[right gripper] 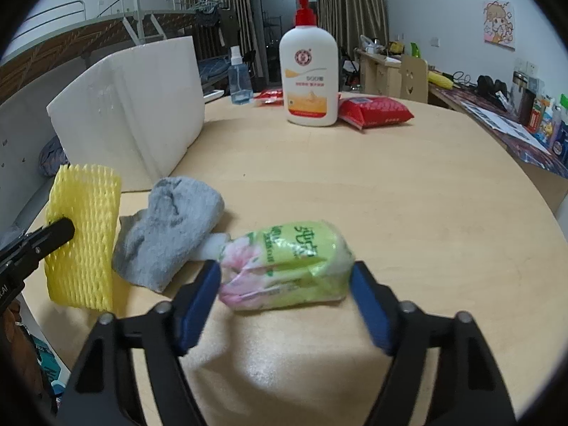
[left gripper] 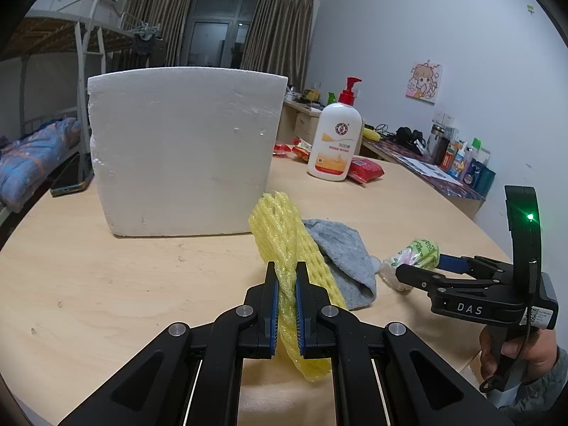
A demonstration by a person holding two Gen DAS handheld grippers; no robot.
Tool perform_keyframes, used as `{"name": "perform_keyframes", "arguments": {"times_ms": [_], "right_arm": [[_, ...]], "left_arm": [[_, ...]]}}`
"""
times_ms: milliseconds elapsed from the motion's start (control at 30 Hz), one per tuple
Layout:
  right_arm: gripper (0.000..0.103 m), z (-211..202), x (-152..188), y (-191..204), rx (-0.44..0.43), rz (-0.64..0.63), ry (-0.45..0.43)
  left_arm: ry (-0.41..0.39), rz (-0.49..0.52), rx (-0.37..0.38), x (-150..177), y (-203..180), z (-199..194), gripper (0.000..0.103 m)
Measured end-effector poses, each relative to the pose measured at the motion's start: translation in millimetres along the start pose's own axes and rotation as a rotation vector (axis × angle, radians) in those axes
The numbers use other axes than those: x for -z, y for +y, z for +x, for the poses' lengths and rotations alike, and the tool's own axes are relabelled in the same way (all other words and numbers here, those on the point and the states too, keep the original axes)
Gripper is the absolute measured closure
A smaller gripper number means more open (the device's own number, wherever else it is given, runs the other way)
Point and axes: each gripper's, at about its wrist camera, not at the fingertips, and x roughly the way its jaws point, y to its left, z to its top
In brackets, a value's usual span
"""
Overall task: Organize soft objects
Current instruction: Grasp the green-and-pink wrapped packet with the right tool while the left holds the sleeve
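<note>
On a wooden table [right gripper: 390,191], the right gripper [right gripper: 284,284] stands spread around a soft, crinkly tissue pack [right gripper: 287,266], likely light and best squeezed mid-body, while the left gripper [left gripper: 287,284] pinches a springy yellow foam net sleeve [left gripper: 280,227] beside a gray cloth [right gripper: 170,227].

even indoor light, dark window [left gripper: 216,32]; soft shadows on the table [left gripper: 106,284], fisheye bending, black corners, right view's fingers [right gripper: 198,301] blurred.
</note>
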Motion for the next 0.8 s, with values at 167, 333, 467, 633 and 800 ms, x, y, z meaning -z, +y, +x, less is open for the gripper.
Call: {"name": "perform_keyframes", "arguments": {"times_ms": [167, 333, 467, 633, 800], "right_arm": [[0.045, -1.8, 0.8, -2.0, -0.025, 0.015, 0.000], [0.057, -1.9, 1.8, -4.4, -0.053, 0.038, 0.000], [0.067, -2.1, 2.1, -10.2, -0.072, 0.084, -0.002], [0.081, -13.0, -1.2, -15.5, -0.062, 0.084, -0.047], [0.085, -14.2, -1.0, -17.9, -0.060, 0.083, -0.051]], "left_arm": [[0.005, -0.008, 0.004, 0.5, 1.2, -0.4, 0.095], [-0.001, -0.010, 0.005, 0.6, 0.6, -3.2, 0.095], [-0.002, -0.002, 0.006, 1.1, -1.8, -5.1, 0.095], [-0.013, -0.006, 0.002, -0.8, -1.6, -7.8, 0.095], [-0.020, 0.002, 0.003, 0.0, -3.0, -10.6, 0.095]]}}
